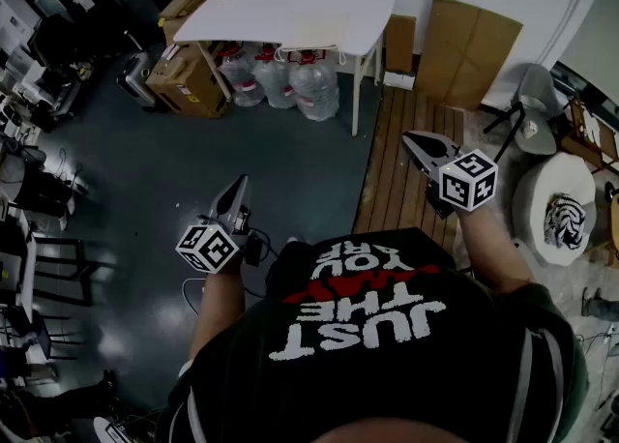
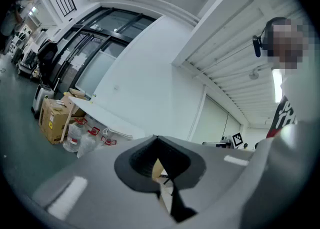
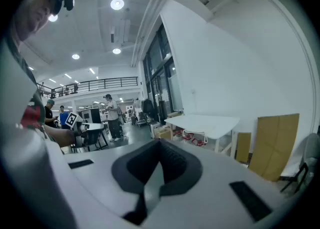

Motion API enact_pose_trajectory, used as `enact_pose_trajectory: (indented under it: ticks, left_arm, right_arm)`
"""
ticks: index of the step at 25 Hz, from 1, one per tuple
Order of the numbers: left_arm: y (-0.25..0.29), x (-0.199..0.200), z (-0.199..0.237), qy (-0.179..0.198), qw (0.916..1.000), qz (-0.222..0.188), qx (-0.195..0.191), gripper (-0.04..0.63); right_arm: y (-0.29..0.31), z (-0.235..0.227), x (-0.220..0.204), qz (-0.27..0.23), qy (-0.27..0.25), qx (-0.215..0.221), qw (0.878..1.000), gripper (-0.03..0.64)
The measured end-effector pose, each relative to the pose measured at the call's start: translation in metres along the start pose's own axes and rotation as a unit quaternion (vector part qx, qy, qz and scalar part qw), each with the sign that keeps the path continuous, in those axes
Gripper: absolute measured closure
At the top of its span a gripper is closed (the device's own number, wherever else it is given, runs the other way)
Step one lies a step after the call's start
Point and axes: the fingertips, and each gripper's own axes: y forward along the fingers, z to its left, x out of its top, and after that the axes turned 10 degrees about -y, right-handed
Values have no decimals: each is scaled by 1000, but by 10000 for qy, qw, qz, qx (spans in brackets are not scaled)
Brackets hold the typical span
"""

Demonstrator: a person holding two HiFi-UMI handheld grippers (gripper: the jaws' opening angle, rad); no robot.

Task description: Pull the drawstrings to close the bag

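Standing well back from the white desk (image 1: 290, 6), the person holds 2 tools out over the dark floor (image 1: 193, 170). The left hand-held gripper (image 1: 240, 183) is clenched, its jaws pressed together with nothing between them, and it points level toward the desk. The right hand-held gripper (image 1: 410, 137) is clenched too and empty, tilted slightly downward over the strip of wooden flooring (image 1: 401, 180). Both are well apart from the desk and from each other, 1 on each side of the person's black printed T-shirt (image 1: 387, 335). The bag (image 1: 311, 30) appears as a flat, pale cream patch lying on the desk top near its front edge. Its white drawstrings (image 1: 290, 48) hang in loops over that edge, and neither tool touches them. Under the desk stand 3 large clear water bottles (image 1: 279, 78) with red tops, and just to their left sit cardboard boxes (image 1: 184, 78). Flat cardboard sheets (image 1: 469, 49) lean against the wall to the right of the desk. At the far right a round white table (image 1: 537, 190) carries a striped black-and-white object (image 1: 564, 219)
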Motion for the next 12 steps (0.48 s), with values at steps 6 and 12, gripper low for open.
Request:
enact_pose_trajectory:
  ticks: [6, 12]
  left_arm:
    - [2, -1, 0, -7, 10000, -2, 7, 595]
    - [0, -4, 3, -41, 10000, -31, 64, 595]
  right_arm:
    - [4, -1, 1, -1, -17, 28, 10000, 611]
    - [5, -1, -2, 38, 83, 77, 9999, 611]
